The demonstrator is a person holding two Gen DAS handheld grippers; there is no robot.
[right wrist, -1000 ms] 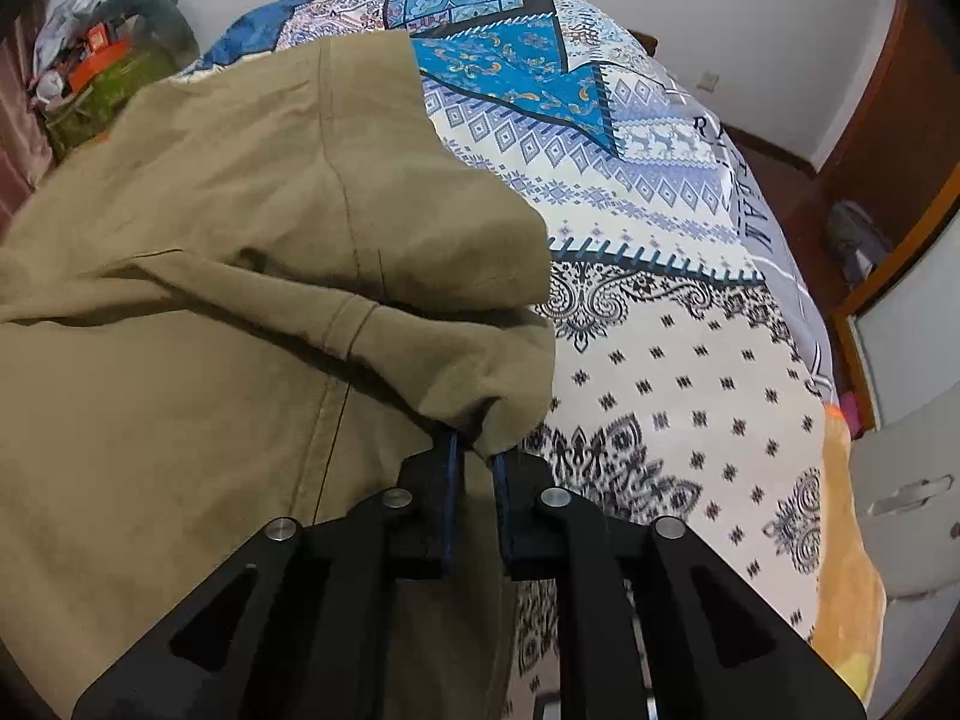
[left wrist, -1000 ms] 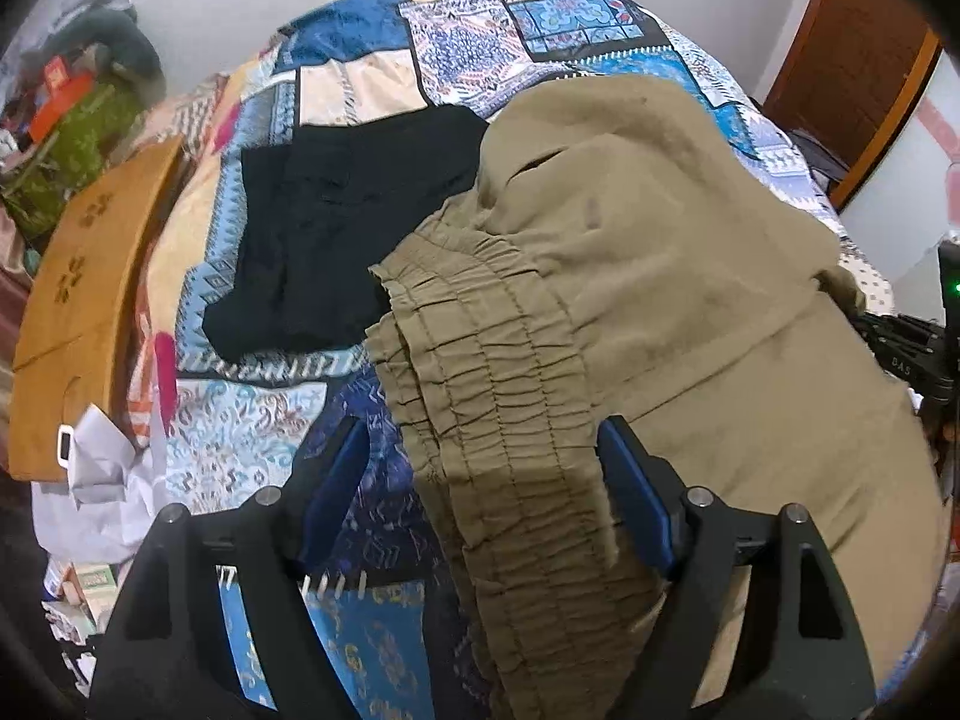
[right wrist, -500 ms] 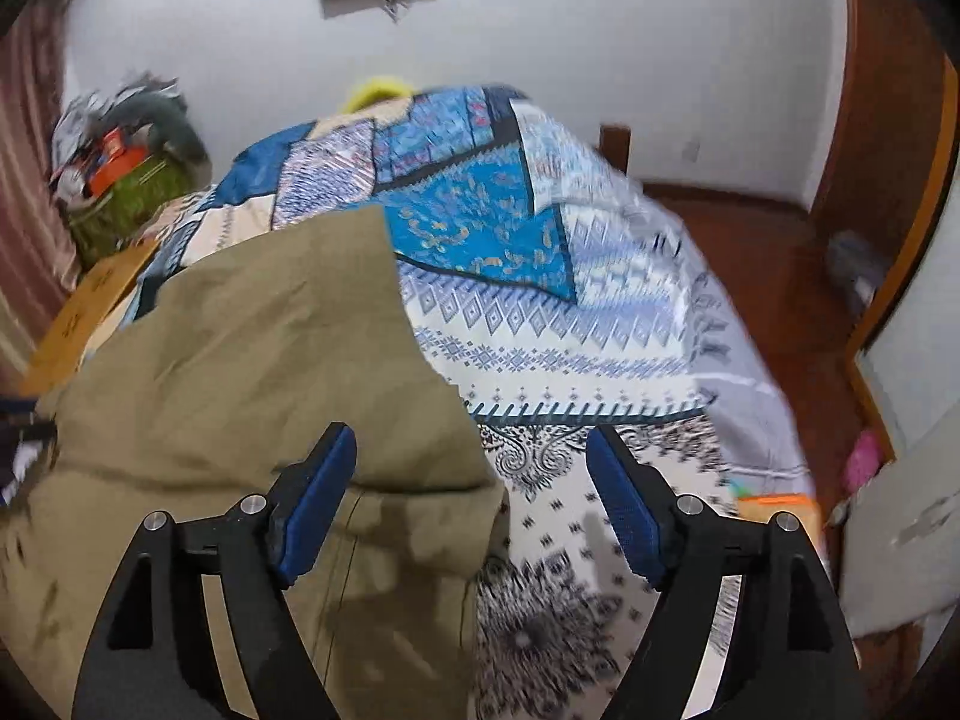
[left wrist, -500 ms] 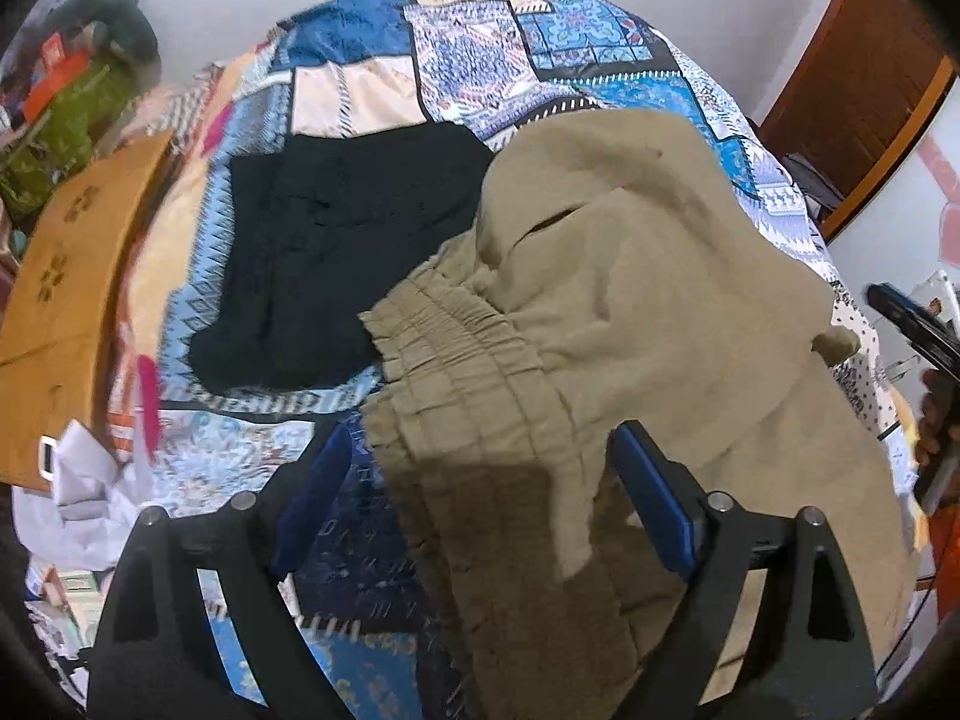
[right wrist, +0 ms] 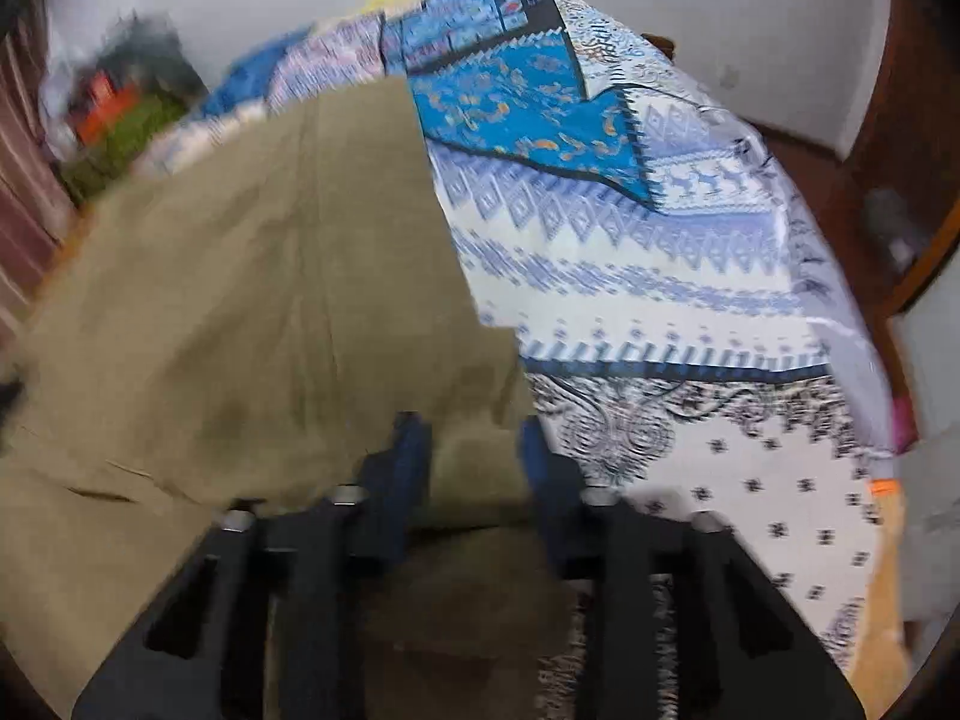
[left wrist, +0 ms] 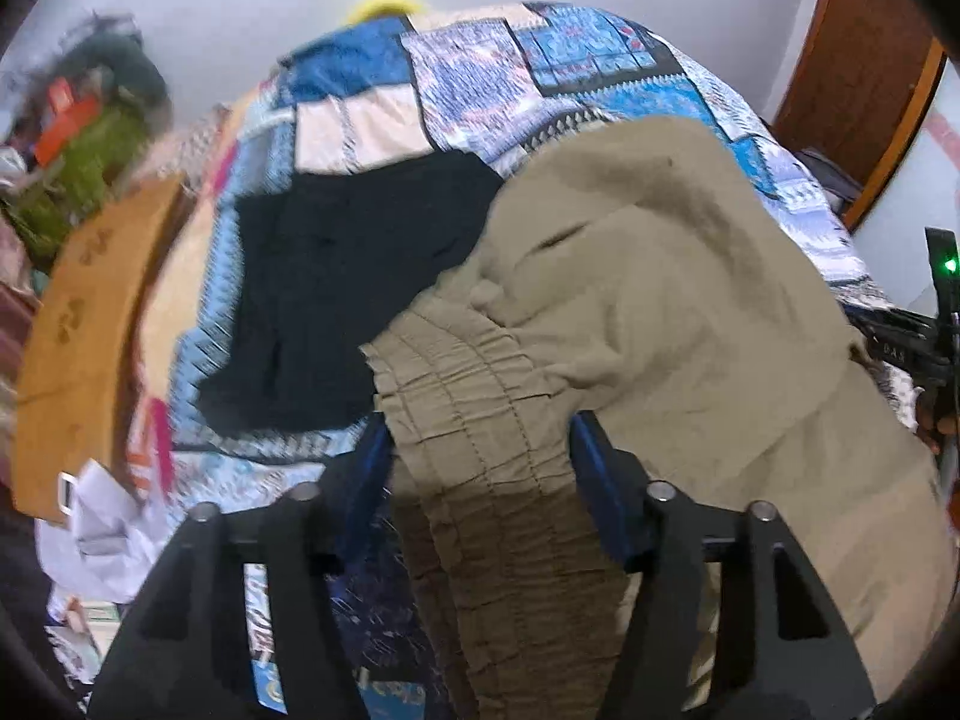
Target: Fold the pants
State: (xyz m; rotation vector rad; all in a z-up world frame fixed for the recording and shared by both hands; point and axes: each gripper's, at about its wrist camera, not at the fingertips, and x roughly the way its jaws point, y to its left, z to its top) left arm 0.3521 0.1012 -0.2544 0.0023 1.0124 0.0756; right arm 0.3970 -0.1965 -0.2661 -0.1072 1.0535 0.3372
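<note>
**Olive pants spread on patterned bedspread, a gripper at each end**

Olive pants [left wrist: 648, 300] lying across the patchwork bedspread [left wrist: 480, 60], gathered waistband [left wrist: 474, 420] nearest the left gripper [left wrist: 477, 450]. Jaws there just closing, waistband between the blue pads, not visibly pinched. At the other end, right gripper [right wrist: 474, 450] just closing too, a fabric corner between its pads; grip unclear through blur. Black garment [left wrist: 354, 276] beside the pants, partly underneath.

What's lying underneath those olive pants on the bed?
The olive pants lie on a patterned bedspread, and their far edge overlaps a black garment. Whatever else lies beneath them is covered and cannot be seen.
</note>
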